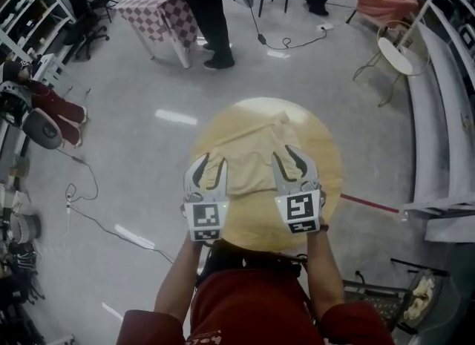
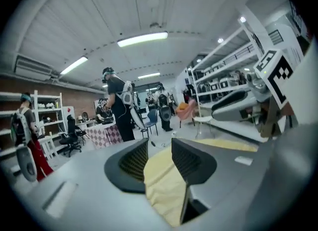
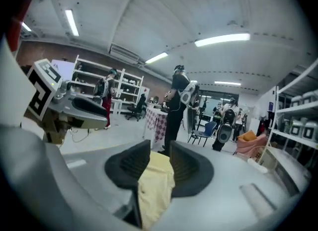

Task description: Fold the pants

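Observation:
Pale yellow pants point(image 1: 249, 147) lie on a round wooden table point(image 1: 326, 154), with the near edge lifted. My left gripper point(image 1: 213, 162) is shut on the near left part of the cloth, and in the left gripper view the yellow fabric point(image 2: 164, 185) is pinched between the dark pads of the left gripper point(image 2: 159, 153). My right gripper point(image 1: 289, 156) is shut on the near right part, and in the right gripper view the fabric point(image 3: 155, 190) hangs from the jaws of the right gripper point(image 3: 160, 155). Both grippers point nearly level, side by side above the table's near half.
A person in black point(image 1: 208, 10) stands beyond the table beside a checkered table point(image 1: 159, 10). A white wire chair point(image 1: 397, 58) and long white racks point(image 1: 438, 113) are at the right. Shelves, an office chair and cables line the left floor.

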A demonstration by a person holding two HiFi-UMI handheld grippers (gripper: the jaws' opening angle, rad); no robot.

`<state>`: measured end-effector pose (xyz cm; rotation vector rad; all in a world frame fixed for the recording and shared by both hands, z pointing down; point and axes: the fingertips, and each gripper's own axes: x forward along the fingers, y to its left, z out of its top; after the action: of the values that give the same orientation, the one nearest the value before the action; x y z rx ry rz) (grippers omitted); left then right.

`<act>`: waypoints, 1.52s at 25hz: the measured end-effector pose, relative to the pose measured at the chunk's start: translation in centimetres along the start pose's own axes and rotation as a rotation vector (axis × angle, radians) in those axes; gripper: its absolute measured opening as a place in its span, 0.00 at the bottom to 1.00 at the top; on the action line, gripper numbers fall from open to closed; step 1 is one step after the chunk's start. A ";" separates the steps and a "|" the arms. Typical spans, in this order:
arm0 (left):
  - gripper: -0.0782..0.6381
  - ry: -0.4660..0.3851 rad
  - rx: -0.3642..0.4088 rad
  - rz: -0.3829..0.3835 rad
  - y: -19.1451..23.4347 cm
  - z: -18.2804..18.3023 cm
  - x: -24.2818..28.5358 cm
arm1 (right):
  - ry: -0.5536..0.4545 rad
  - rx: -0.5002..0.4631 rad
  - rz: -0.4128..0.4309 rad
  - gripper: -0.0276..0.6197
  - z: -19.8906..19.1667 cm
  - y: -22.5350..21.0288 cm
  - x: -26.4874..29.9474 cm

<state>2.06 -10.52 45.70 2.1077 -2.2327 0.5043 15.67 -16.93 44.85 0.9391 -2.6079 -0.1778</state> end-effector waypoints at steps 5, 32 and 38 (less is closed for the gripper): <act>0.33 -0.152 -0.198 0.045 -1.0 2.4 -2.2 | -0.150 0.128 -0.071 0.22 2.5 -0.5 -3.5; 0.12 -0.347 -0.218 0.017 -2.0 6.1 -5.6 | -0.231 0.200 -0.159 0.05 2.9 2.1 -6.2; 0.12 -0.381 -0.189 -0.047 2.4 5.8 -5.7 | -0.198 0.188 -0.212 0.05 4.5 5.4 -3.4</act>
<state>1.28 -6.43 38.35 2.3028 -2.2880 -0.1212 13.20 -10.57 40.94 1.3265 -2.7364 -0.0839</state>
